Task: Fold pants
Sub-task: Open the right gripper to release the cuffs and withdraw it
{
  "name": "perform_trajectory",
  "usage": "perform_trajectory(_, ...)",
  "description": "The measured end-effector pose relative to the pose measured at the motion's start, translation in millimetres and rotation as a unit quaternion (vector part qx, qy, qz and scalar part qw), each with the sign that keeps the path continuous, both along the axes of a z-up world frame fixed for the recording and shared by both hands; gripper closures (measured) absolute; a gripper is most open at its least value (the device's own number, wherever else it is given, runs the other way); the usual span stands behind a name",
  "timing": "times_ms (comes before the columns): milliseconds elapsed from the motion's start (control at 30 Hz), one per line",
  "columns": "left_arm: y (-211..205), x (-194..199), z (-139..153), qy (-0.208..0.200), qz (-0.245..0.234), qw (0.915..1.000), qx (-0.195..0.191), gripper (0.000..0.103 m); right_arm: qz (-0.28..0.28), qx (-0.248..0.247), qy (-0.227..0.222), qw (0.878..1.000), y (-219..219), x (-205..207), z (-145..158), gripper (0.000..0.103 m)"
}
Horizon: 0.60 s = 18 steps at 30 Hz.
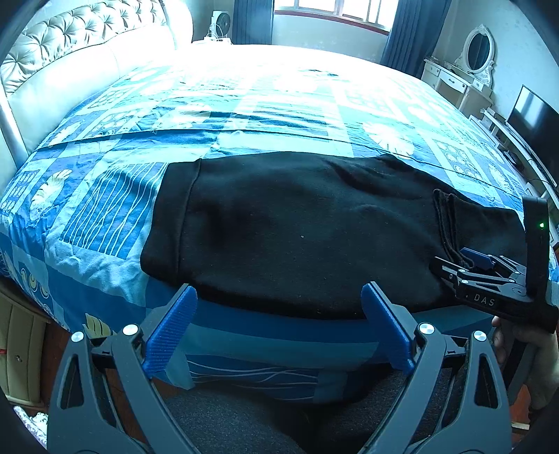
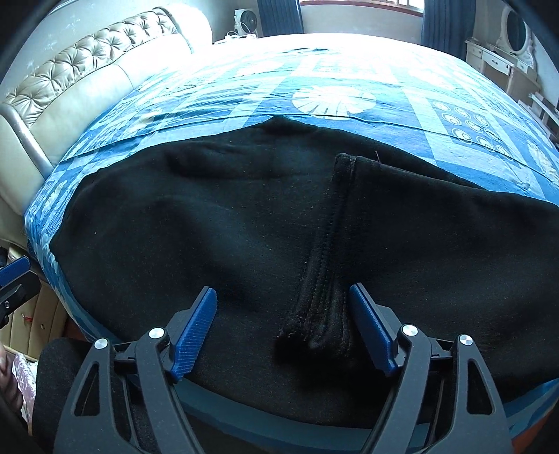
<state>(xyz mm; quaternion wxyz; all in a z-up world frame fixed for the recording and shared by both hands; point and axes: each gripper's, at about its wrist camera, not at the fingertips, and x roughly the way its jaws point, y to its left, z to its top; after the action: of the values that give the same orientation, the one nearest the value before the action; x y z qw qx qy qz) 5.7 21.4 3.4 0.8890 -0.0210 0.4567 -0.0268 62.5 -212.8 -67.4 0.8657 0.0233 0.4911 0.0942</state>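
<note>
Pants (image 1: 297, 223): black, lying across the near edge of the bed (image 1: 244, 104), lengthwise from side to side, folded over on themselves. Waistband end toward the headboard (image 1: 70, 45) side. The leg hems (image 2: 325, 279) rest on top of the cloth as a stitched double edge, toward the other end.

Left gripper (image 1: 279, 328): jaws wide apart, nothing between them. Blue pads hover at the near edge of the bed, just in front of the pants' near fold; no contact visible.

Right gripper (image 2: 283, 324): jaws apart, straddling the hems. The hems lie between the blue pads, close to one pad; neither pad presses on the cloth. In the left view this gripper sits at the hem end of the pants, with a hand (image 1: 524, 356) on its grip below.

Bed cover: blue-and-white patchwork, smooth, with one long crease across it behind the pants.

Surroundings: padded cream headboard at left; window (image 1: 335, 10) with dark curtains beyond the bed; fan (image 1: 220, 24) beside it; white dresser with oval mirror (image 1: 478, 49) at right; dark screen (image 1: 534, 118) further right.
</note>
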Motion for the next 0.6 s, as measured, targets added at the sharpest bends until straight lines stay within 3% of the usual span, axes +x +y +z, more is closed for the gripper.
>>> perform_trajectory(133,-0.1,-0.5,0.1,-0.001,0.001,1.0,0.004,0.008,0.004,0.006,-0.016,1.0,-2.3,-2.8,8.0,0.024)
perform_trajectory(333,0.7,-1.4,0.3,-0.001,0.0,1.0,0.005,0.008,0.008,0.077,-0.062,0.995,-34.7,-13.4,49.1,0.024)
perform_trajectory(467,0.7,-2.0,-0.1,0.001,0.0,1.0,0.002,0.008,-0.019,0.101,-0.091,0.991,-92.3,-10.2,82.6,0.024)
perform_trajectory(600,0.7,-1.7,-0.4,0.002,0.0,1.0,-0.001,0.008,-0.125,0.084,-0.112,0.982,-185.5,-5.3,97.0,0.024)
